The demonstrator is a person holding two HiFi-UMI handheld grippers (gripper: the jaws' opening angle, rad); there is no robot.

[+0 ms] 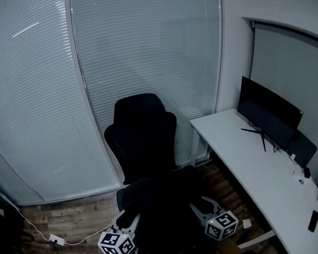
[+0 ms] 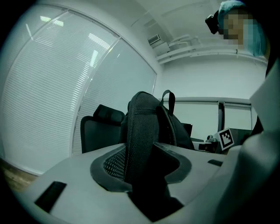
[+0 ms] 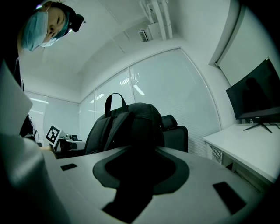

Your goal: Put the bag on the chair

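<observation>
The bag (image 1: 163,212) hangs between two grippers. The left gripper (image 2: 142,173) is clamped on its mesh strap and the right gripper (image 3: 140,175) is closed on dark fabric at its other side. The chair (image 1: 143,133) stands just ahead of both, and the bag is not on it yet, so lowering and release are left. Counted: one bag, one chair.

Bag (image 1: 166,211) between the left gripper (image 1: 127,220) and right gripper (image 1: 202,208) hides the chair (image 1: 143,130) seat ahead, their tips lost in its dark fabric.
</observation>
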